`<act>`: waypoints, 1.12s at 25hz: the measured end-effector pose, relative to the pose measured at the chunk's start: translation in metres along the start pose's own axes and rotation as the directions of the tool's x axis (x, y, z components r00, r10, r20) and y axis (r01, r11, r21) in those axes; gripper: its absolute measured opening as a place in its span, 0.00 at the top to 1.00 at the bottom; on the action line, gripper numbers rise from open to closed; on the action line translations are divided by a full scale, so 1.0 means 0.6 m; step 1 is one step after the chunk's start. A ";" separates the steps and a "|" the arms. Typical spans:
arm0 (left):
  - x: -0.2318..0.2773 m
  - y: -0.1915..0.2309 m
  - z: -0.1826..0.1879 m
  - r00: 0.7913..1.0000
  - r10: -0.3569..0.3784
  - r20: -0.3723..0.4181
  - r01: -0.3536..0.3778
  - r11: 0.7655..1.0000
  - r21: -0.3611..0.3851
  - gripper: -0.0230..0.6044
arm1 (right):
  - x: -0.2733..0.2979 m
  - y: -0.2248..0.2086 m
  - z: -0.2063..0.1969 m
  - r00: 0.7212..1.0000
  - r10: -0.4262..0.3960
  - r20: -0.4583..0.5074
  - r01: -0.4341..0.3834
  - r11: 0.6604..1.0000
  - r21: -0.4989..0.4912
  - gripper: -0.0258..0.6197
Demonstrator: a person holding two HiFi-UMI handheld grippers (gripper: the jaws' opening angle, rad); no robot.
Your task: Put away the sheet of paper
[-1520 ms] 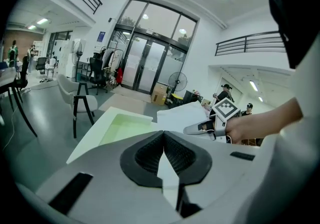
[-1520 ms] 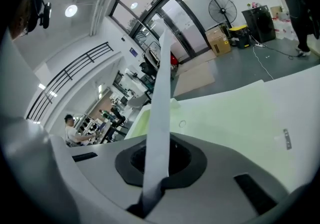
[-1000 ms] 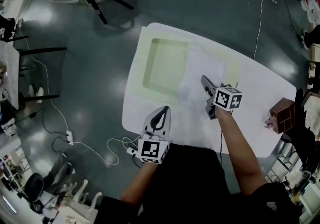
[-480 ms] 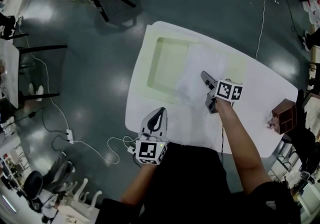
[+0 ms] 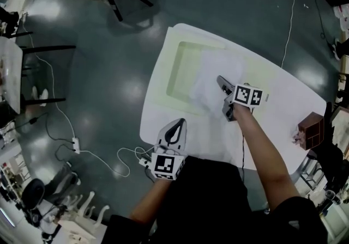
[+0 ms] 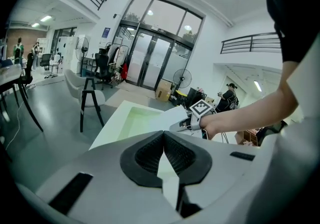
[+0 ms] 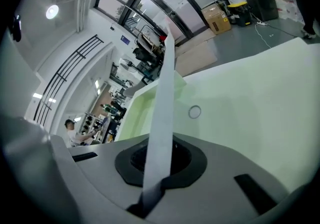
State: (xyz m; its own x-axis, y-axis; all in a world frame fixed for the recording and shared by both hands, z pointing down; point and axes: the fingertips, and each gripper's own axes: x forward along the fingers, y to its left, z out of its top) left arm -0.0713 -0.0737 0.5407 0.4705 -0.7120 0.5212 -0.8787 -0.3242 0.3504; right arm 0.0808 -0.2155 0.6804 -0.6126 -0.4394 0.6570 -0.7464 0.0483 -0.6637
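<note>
Fingers (image 7: 192, 163) of my right gripper (image 5: 221, 80) are pinching the sheet of paper (image 5: 210, 71) by its near edge over the green tray (image 5: 182, 74). I am judging it light, limp and easily creased. My left gripper (image 5: 175, 124) is sitting closed and empty.

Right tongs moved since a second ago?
Yes. The right tongs, shut on the sheet of paper, moved left in the head view, toward the green tray and away from the brown box.
</note>
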 end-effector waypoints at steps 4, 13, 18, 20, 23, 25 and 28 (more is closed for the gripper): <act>0.003 0.010 0.004 1.000 0.000 0.007 0.000 1.000 -0.005 0.96 | 0.021 0.012 -0.005 1.000 0.007 -0.004 -0.007 1.000 0.018 0.96; 0.003 0.038 0.024 1.000 0.006 0.017 -0.006 1.000 -0.013 0.96 | 0.056 0.039 -0.013 0.999 0.029 -0.031 -0.028 0.999 0.034 0.96; -0.001 0.054 0.027 1.000 0.006 0.018 -0.006 1.000 -0.019 0.96 | 0.081 0.057 -0.017 0.998 0.048 -0.040 -0.047 0.999 0.027 0.96; -0.004 0.062 0.025 1.000 0.003 0.015 -0.003 1.000 -0.021 0.96 | 0.094 0.064 -0.018 0.998 0.056 -0.043 -0.055 0.998 0.031 0.96; -0.009 0.075 0.024 1.000 -0.005 0.010 0.005 1.000 -0.018 0.96 | 0.111 0.077 -0.017 0.997 0.065 -0.044 -0.063 0.997 0.044 0.96; -0.011 0.085 0.025 1.000 -0.009 0.008 0.009 1.000 -0.015 0.96 | 0.121 0.083 -0.016 0.997 0.065 -0.042 -0.062 0.997 0.051 0.96; -0.012 0.110 0.031 1.000 0.004 0.013 -0.004 1.000 -0.029 0.96 | 0.135 0.094 -0.015 0.997 0.063 -0.038 -0.061 0.996 0.058 0.96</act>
State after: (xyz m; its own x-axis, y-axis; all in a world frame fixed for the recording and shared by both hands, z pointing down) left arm -0.1341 -0.1015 0.5452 0.4657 -0.7216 0.5122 -0.8778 -0.3035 0.3706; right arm -0.0131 -0.2400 0.6995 -0.6682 -0.4011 0.6266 -0.6913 0.0232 -0.7222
